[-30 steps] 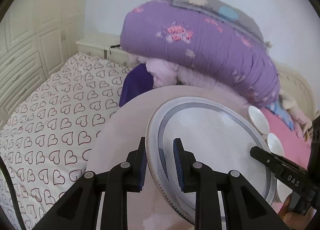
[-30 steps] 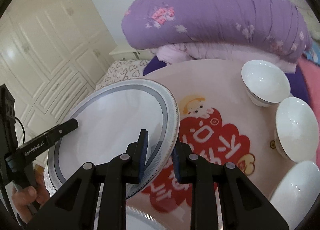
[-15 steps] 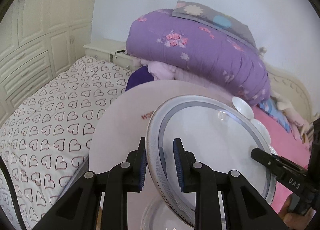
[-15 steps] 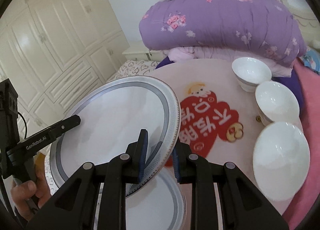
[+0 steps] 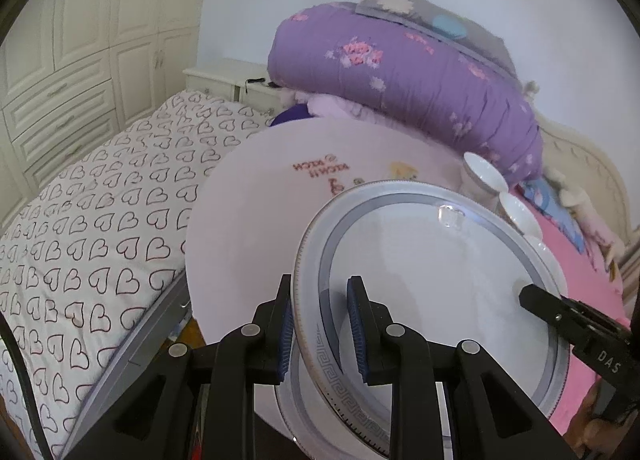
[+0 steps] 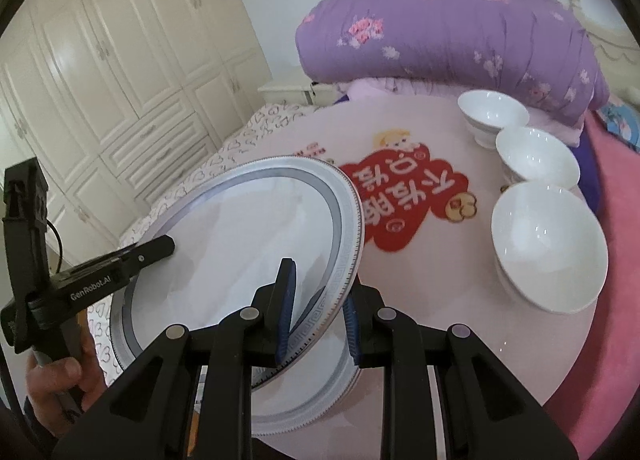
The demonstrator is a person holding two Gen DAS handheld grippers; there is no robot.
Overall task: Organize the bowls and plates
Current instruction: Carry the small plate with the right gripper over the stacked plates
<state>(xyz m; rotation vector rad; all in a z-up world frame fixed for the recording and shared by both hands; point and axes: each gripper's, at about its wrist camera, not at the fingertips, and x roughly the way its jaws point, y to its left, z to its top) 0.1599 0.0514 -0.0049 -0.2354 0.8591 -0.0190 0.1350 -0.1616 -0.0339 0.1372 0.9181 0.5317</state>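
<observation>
A: Biggest first. Bed (image 5: 100,220) with heart-print sheet, cream wardrobe (image 6: 120,72) along the wall, a rolled purple quilt (image 5: 400,80) at the head end.

B: And the table (image 6: 420,360)?

A: Round, pale pink top, red cartoon print (image 6: 404,200) in its middle. It sits over the bed.

B: Where is the plate?

A: The held plate (image 5: 432,292), white with a grey band and key-pattern rim, is lifted off the table and tilted, above a second plate (image 6: 316,396) lying flat at the near edge of the table.

B: Who has it?

A: Both. Left tool (image 5: 320,324) is clamped on the plate's left rim, jaws nearly closed, blue pads on either face. Right tool (image 6: 316,320) grips the opposite rim the same way, narrow gap filled by the rim.

B: Bowls?

A: Three white bowls in a row down the table's right side: near bowl (image 6: 548,248) largest in view, middle bowl (image 6: 536,156) touching or just beside it, far bowl (image 6: 492,112) nearest the quilt.

B: The person?

A: Only a hand (image 6: 56,380) shows, wrapped around the left tool's handle.
</observation>
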